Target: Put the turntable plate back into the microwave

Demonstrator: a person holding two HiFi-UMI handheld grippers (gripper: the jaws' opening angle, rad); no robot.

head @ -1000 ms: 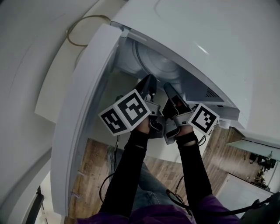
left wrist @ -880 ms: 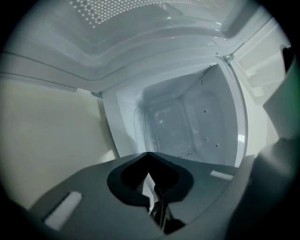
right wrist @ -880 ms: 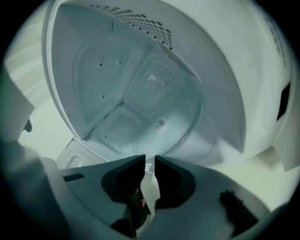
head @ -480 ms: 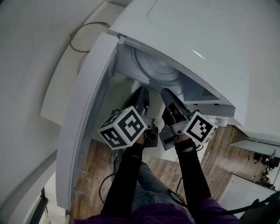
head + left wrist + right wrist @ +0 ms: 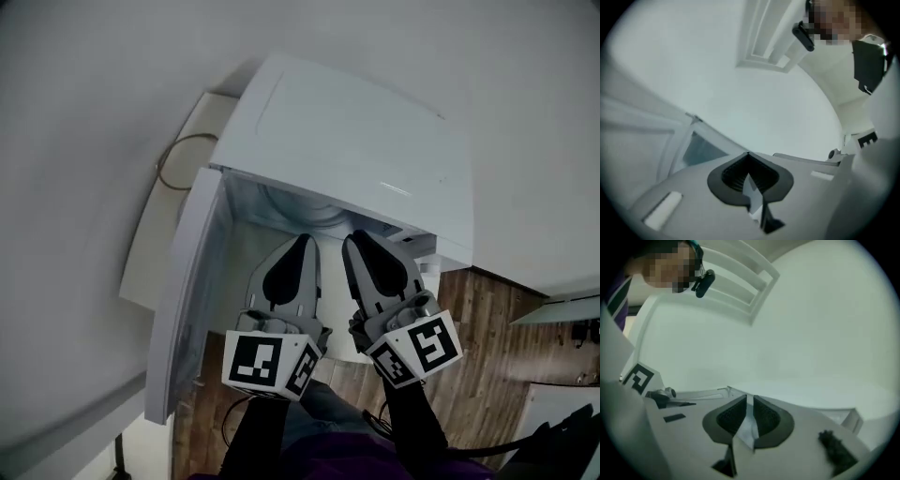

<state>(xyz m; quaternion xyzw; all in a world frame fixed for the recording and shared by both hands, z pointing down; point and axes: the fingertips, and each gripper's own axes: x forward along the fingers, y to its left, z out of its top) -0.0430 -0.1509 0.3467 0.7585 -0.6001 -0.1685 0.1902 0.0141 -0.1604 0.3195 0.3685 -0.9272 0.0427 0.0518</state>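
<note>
Black ribbed pads on the left gripper (image 5: 748, 161) are pressed together, tips meeting, with nothing caught between them. On the right gripper (image 5: 750, 401) the jaws have just been closing and now stand a narrow slit apart, also with nothing between them. From the head view the two grippers lie side by side and close together, each with its marker cube (image 5: 267, 361) at the near end, and both point toward the mouth of the white microwave (image 5: 356, 150). Their tips sit at the front of the opening. Inside the cavity the turntable plate (image 5: 302, 212) shows only in part, as a pale round shape under the top edge, apart from both pairs of jaws. The microwave door (image 5: 187, 300) is swung open to the left. A looped cable (image 5: 176, 159) lies on the pale ledge behind the door, and wooden floor (image 5: 487, 309) shows at the lower right.
</note>
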